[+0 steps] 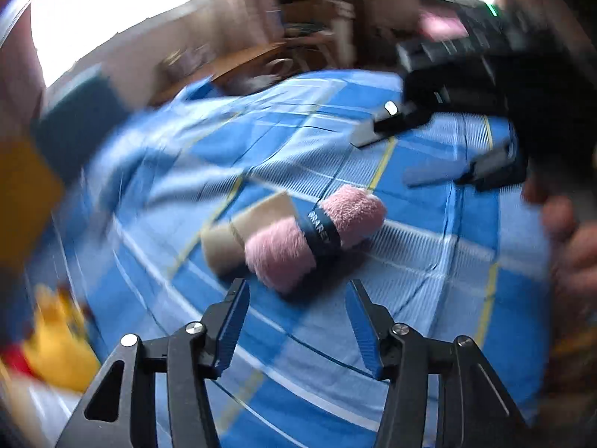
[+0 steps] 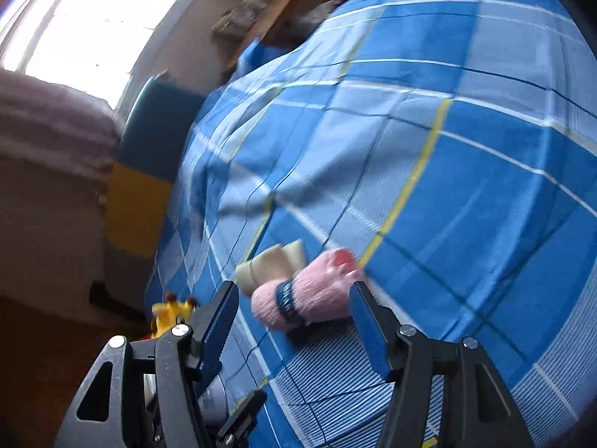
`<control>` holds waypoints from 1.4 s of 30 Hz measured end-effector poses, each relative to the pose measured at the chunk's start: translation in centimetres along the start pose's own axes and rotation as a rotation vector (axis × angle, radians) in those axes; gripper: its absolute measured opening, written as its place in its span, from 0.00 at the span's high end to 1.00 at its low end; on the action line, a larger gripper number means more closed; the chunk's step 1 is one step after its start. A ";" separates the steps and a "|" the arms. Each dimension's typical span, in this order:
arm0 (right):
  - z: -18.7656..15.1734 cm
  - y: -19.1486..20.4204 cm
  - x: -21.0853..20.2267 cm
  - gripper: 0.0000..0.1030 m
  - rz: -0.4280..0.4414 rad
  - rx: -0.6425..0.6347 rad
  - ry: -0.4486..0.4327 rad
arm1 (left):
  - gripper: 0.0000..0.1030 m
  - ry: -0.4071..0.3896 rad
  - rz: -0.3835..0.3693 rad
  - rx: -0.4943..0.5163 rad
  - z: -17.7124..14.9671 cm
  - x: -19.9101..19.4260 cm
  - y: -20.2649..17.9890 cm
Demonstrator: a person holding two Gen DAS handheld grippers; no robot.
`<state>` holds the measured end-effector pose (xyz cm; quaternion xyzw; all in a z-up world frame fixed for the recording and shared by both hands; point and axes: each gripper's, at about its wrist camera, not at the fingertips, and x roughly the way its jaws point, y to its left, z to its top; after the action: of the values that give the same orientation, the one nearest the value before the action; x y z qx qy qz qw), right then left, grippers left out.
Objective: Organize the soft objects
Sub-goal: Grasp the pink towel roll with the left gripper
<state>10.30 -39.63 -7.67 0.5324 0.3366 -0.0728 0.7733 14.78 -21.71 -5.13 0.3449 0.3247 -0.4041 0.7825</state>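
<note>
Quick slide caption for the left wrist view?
Open left gripper approaches pink rolled towel on blue plaid bedspread; right gripper open above.

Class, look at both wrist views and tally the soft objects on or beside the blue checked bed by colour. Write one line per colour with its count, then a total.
Pink: 1, the pink fluffy roll with a dark band
Beige: 1, the beige roll touching it
Yellow: 1, the yellow plush toy at the bed's edge
Total: 3
</note>
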 end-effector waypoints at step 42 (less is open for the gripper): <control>-5.1 12.8 8.6 0.39 -0.367 -0.992 0.172 | 0.66 0.054 -0.040 -0.626 -13.4 -8.0 1.1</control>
<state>20.59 -27.68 -3.93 0.0396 0.4803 0.0049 0.8762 8.92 -7.24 -5.92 0.0913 0.4606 -0.2908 0.8337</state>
